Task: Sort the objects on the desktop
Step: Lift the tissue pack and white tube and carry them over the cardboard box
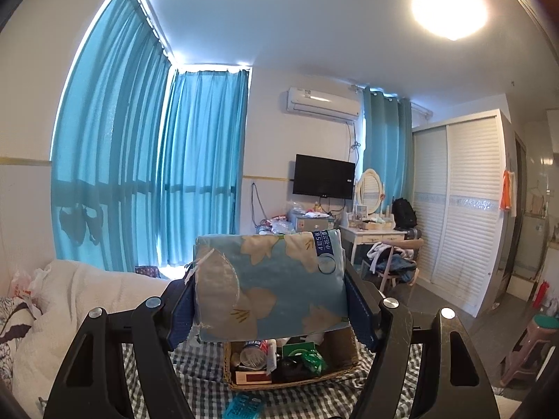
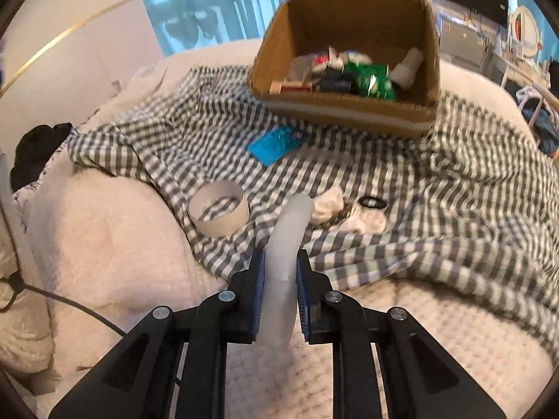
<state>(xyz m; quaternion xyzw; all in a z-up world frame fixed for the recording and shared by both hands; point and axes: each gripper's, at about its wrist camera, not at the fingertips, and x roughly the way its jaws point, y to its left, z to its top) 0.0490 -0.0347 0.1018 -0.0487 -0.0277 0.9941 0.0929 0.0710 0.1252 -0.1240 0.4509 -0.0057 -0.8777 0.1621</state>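
White curved tube (image 2: 284, 241) pinched between right hand-held gripper (image 2: 278, 272) pads; tissue pack (image 1: 269, 282) clamped in left hand-held gripper (image 1: 270, 309).

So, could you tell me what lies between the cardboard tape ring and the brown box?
In the right wrist view, a blue packet lies on checked cloth between ring and box.

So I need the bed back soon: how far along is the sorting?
Partly done. The cardboard box already holds several items. In hand: the left gripper clamps a floral tissue pack above it, and the right gripper grips a white curved tube. Still on the checked cloth: tape roll, blue packet, black ring, crumpled tissue.
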